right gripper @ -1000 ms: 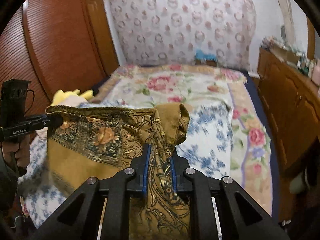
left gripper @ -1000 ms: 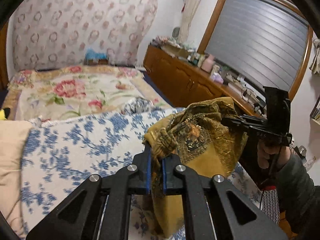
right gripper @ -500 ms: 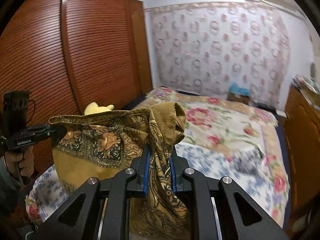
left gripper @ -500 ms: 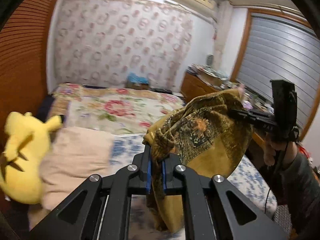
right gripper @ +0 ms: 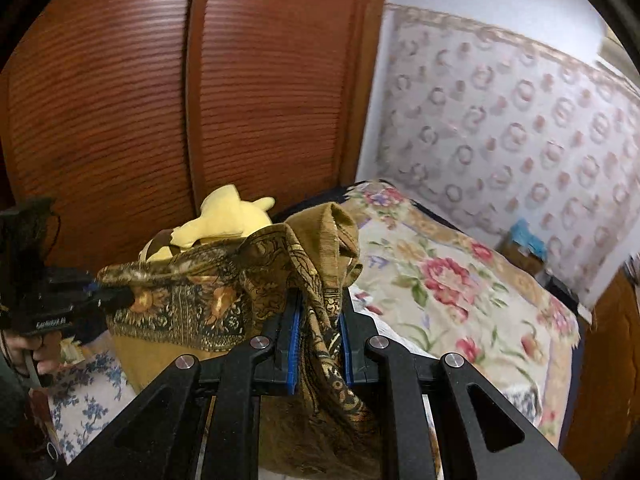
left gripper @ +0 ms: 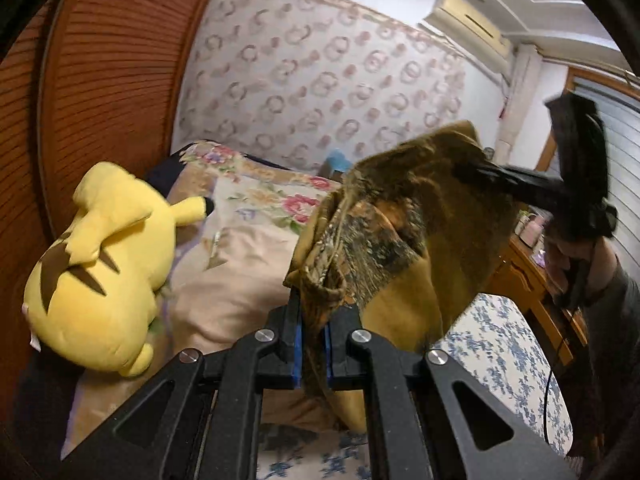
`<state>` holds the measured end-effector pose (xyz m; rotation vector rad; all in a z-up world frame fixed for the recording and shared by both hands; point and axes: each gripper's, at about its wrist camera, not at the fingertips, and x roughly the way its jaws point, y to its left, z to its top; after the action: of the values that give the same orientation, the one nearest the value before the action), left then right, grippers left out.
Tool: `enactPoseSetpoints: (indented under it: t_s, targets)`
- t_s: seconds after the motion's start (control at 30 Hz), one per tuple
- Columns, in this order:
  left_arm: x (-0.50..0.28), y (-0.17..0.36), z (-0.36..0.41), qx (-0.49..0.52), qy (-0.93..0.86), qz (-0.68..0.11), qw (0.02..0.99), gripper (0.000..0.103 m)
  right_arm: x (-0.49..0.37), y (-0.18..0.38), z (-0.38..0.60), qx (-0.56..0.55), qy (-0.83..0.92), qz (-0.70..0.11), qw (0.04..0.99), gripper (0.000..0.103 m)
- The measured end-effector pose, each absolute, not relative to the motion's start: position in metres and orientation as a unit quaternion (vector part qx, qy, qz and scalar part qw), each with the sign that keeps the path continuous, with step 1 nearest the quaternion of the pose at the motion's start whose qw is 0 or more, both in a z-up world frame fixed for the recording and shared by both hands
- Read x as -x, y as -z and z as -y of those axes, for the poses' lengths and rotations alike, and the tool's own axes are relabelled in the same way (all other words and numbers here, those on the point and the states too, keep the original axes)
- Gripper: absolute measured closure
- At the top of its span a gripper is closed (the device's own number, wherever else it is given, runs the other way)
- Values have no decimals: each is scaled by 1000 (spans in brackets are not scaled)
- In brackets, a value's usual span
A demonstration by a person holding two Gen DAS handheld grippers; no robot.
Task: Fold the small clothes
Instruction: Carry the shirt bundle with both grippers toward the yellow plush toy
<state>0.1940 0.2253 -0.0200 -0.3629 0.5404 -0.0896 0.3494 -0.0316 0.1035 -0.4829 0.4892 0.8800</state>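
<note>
A mustard-gold patterned cloth (left gripper: 404, 240) hangs in the air between my two grippers, above the bed. My left gripper (left gripper: 313, 312) is shut on one top corner of it. My right gripper (right gripper: 318, 312) is shut on the other top corner; it also shows in the left wrist view (left gripper: 480, 170), gripping the cloth's far edge. In the right wrist view the cloth (right gripper: 192, 300) stretches left to my left gripper (right gripper: 116, 298). The cloth sags in folds and its lower edge is hidden behind the gripper bodies.
A yellow plush toy (left gripper: 100, 268) lies on a beige pillow (left gripper: 224, 280) at the bed's head. A blue-flowered sheet (left gripper: 500, 356) and a rose-patterned blanket (right gripper: 460, 288) cover the bed. A wooden wardrobe (right gripper: 160, 100) stands left, a wooden dresser (left gripper: 532, 276) right.
Both grippers have lifted and swung left with the cloth held between them. The views now face the wardrobe and the plush toy. Both grips are unchanged.
</note>
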Motion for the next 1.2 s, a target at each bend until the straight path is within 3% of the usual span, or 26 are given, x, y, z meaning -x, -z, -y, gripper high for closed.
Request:
enactPoseSetpoints:
  t_s: [0.47,0.6,0.77,1.2]
  targets:
    - [-183,59,-272,217,-19,-292,931,95,-437,-80,-42,244,-454,-290,807,86]
    - [-181,59,-266,205,-18,-291,934,95,-451,-76,-49,229,-428,-303,820,74]
    - [-176,61,-266,200,-24,-290,936,95,-447,-92,-30,210,-410,-262,848,59]
    - [-167,40,-253,150,-41,-277,948,94,-466,-22,4,170,-403,-352,827,58]
